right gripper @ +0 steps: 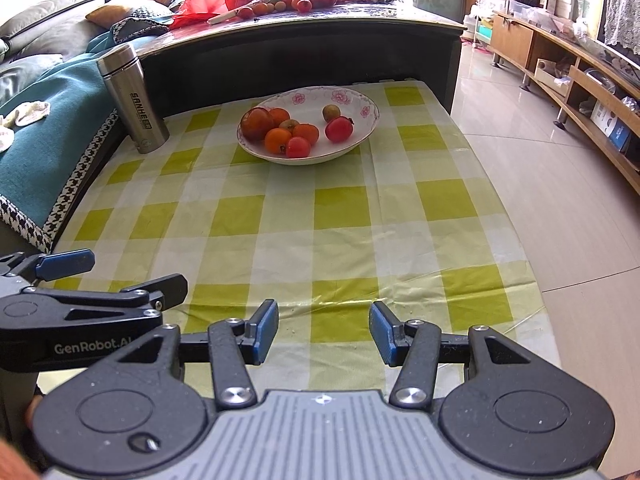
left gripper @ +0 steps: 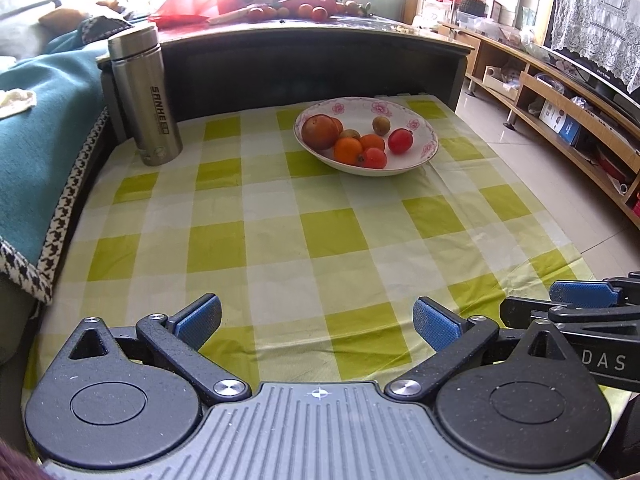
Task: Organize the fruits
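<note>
A white bowl with pink flowers [left gripper: 420, 126] [right gripper: 370, 110] sits at the far end of the green checked tablecloth [left gripper: 320, 240] [right gripper: 340, 208]. It holds several fruits: a large brownish-red one [left gripper: 319, 131] [right gripper: 256, 123], orange ones [left gripper: 348, 150] [right gripper: 277, 140], red ones [left gripper: 400, 141] [right gripper: 339, 129] and a small brown one [left gripper: 381, 124] [right gripper: 331, 112]. My left gripper [left gripper: 317, 322] hovers open over the near edge, nothing between its blue pads. My right gripper [right gripper: 324, 332] is open and empty too, beside the left one [right gripper: 80, 300].
A steel flask [left gripper: 146, 96] [right gripper: 134, 98] stands at the far left of the cloth. A teal blanket [left gripper: 40, 140] borders the left side. A dark raised table [left gripper: 320, 52] behind the bowl carries more fruit [left gripper: 306, 10] and red bags. Tiled floor [right gripper: 560, 160] and wooden shelving lie to the right.
</note>
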Motion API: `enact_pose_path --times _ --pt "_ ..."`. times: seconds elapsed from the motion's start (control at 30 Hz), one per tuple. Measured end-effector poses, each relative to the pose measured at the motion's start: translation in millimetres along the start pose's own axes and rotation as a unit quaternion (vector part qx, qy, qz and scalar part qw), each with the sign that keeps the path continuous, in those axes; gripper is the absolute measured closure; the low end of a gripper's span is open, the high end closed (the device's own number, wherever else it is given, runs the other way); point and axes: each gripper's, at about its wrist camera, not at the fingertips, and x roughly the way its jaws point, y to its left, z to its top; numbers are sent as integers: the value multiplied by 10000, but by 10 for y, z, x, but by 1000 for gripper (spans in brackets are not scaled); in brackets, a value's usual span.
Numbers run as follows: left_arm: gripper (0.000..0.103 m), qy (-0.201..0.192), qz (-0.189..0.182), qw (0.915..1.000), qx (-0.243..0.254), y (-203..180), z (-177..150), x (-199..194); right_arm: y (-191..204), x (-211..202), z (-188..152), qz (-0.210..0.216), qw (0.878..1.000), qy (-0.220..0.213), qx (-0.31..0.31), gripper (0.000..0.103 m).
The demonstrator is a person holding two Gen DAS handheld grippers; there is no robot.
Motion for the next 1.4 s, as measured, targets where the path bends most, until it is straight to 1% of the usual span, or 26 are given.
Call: enact_pose_path --times 0.3,0.43,0.67,0.8,0.97,1.4 --pt "0 -82 244 9996 90 -24 -46 -51 60 -17 -64 37 10000 39 -65 48" --pt "0 -76 262 9996 65 -16 -55 -62 71 -19 -74 53 10000 37 -65 48" --pt "0 -47 448 9989 143 -56 -50 -86 73 -11 -81 60 10000 51 -61 48" --pt "0 1 411 9991 76 -32 -53 -75 76 -12 -85 73 9999 51 -58 48" --pt "0 -28 501 9986 165 -51 -62 -74 90 12 -90 70 9999 87 -93 48" --pt "0 -31 504 9986 172 -51 -63 -70 92 18 -95 69 9999 95 -96 48"
